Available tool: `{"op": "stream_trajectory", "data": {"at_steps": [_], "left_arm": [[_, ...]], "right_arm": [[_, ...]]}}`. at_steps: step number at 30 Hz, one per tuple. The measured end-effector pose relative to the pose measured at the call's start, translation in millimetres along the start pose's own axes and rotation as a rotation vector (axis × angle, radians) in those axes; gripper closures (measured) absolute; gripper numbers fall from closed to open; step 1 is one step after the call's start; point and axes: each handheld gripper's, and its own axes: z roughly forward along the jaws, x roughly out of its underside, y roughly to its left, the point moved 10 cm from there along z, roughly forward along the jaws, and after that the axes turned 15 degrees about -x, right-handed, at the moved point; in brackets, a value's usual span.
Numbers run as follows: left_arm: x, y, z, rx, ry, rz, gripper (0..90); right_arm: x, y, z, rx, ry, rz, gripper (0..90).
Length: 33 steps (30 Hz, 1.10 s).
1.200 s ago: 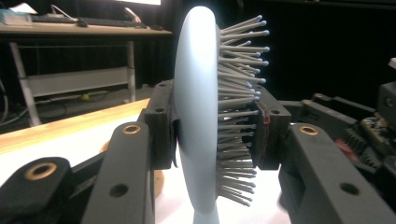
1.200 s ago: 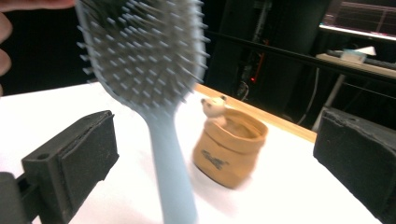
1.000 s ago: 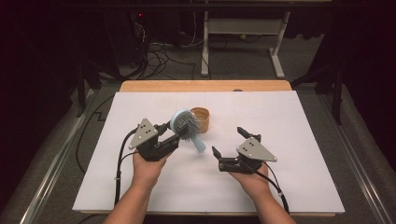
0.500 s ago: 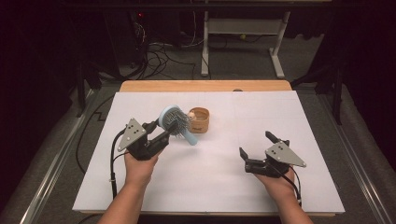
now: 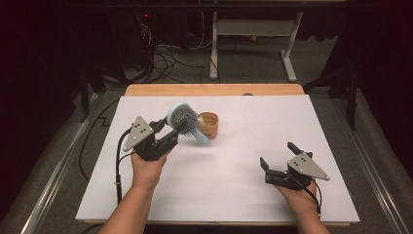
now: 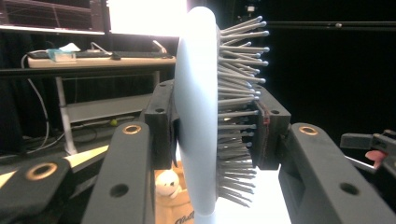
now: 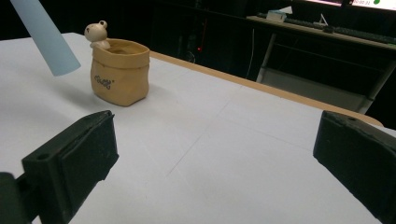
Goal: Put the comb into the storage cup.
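You're holding the hairbrush [image 5: 185, 118] clamped by its head in the left gripper [image 5: 168, 136] jaws, centre-left; right gripper [image 5: 278, 164] jaws gaping, empty. Next: lower handle into the pot [image 5: 209, 125].

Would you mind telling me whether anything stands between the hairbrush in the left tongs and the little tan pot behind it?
Nothing visible does. The left tongs hold the hairbrush by its head, handle hanging just in front of the tan pot. Only bare white table lies around the pot. The right tongs stand open, far off to the side.
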Motion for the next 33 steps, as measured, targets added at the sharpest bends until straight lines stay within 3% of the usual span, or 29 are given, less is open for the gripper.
{"op": "stream_trajectory", "data": {"at_steps": [16, 33], "left_arm": [[-28.0, -5.7, 14.1, 0.000, -0.049, 0.002, 59.5], [-28.4, -0.6, 35.7, -0.015, -0.036, -0.006, 59.3]], "right_arm": [[-0.2, -2.2, -2.0, 0.006, -0.011, 0.005, 0.3], [-0.9, -1.4, -2.6, 0.002, -0.015, 0.005, 0.3]]}}
